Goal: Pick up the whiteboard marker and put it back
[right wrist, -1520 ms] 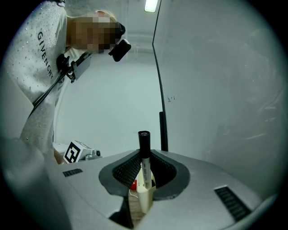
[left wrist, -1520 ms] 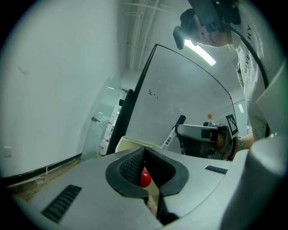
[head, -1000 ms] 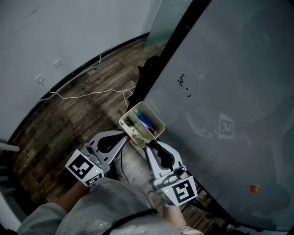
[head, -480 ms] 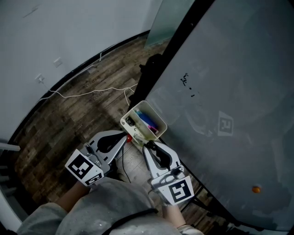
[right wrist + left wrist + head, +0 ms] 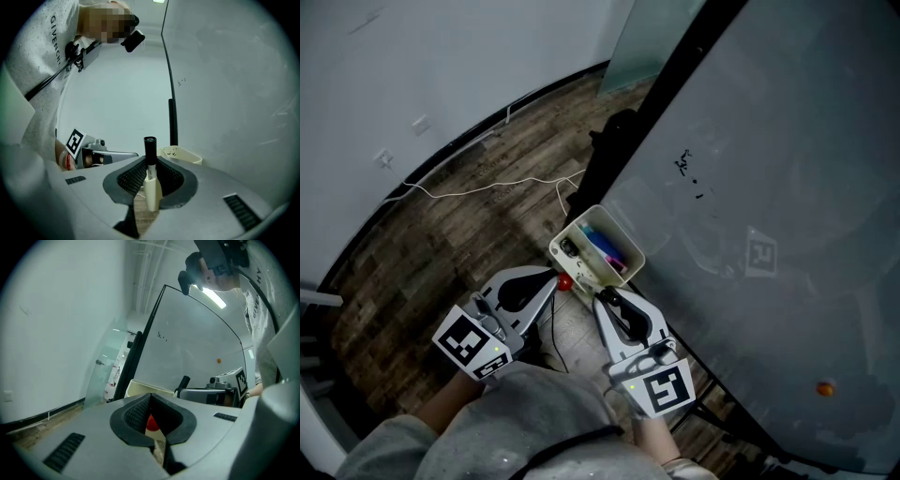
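My right gripper (image 5: 602,296) is shut on the whiteboard marker (image 5: 150,152), which has a white body and a black cap. The marker stands upright between the pads, with its cap poking above them. It sits just below the cream tray (image 5: 623,246) fixed to the whiteboard (image 5: 769,169). The tray holds blue and dark markers. My left gripper (image 5: 557,276) is at the tray's near left corner with its fingertips together. A small red thing (image 5: 565,280) shows at the left gripper's tips and through its jaw gap (image 5: 152,422). I cannot tell whether it is pinched.
The whiteboard leans across the right side, with a few small black marks (image 5: 689,169) and an orange dot (image 5: 825,387). A white cable (image 5: 487,190) runs over the wooden floor (image 5: 441,253). A pale wall (image 5: 412,66) curves along the left.
The right gripper has edged slightly left with the marker. The left gripper has stayed put.
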Motion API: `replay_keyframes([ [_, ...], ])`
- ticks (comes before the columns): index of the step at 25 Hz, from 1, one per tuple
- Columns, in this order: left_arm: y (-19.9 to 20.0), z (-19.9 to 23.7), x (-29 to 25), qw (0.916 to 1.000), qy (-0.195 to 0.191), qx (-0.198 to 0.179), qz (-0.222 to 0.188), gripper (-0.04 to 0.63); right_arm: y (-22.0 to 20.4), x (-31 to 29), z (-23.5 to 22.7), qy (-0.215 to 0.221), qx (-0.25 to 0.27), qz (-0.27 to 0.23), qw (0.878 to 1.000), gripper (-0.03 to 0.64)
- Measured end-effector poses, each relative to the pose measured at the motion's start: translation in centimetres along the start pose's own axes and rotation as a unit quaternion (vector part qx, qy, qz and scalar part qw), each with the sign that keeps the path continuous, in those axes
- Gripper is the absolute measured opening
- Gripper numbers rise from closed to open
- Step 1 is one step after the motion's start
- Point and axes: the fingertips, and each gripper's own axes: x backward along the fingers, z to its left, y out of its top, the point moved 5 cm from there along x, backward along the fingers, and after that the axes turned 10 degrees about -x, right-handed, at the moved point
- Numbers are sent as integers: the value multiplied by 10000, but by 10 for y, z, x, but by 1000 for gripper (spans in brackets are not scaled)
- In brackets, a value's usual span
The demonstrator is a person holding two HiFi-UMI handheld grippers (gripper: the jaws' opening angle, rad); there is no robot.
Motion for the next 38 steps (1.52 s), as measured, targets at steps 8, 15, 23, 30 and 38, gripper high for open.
replay_keyframes([
  [8, -2, 1, -1, 10000, 27, 2, 25, 15, -2, -2, 4, 77, 389, 70, 9992, 77],
  [15, 0, -1, -1, 10000, 19, -17, 14, 15, -4, 0, 5, 145, 397, 30, 9991, 77],
  [23, 0, -3, 0, 10000, 18, 12, 11, 15, -6, 7, 4, 179, 359, 55, 9992, 77],
  [30, -1, -7, -1, 10000, 10, 37, 0, 15, -9, 9, 4, 201, 344, 71, 9992, 77],
  [38, -4, -12, -1, 10000, 46, 36, -4, 15, -15, 16, 2, 204, 313, 117, 9992, 77],
])
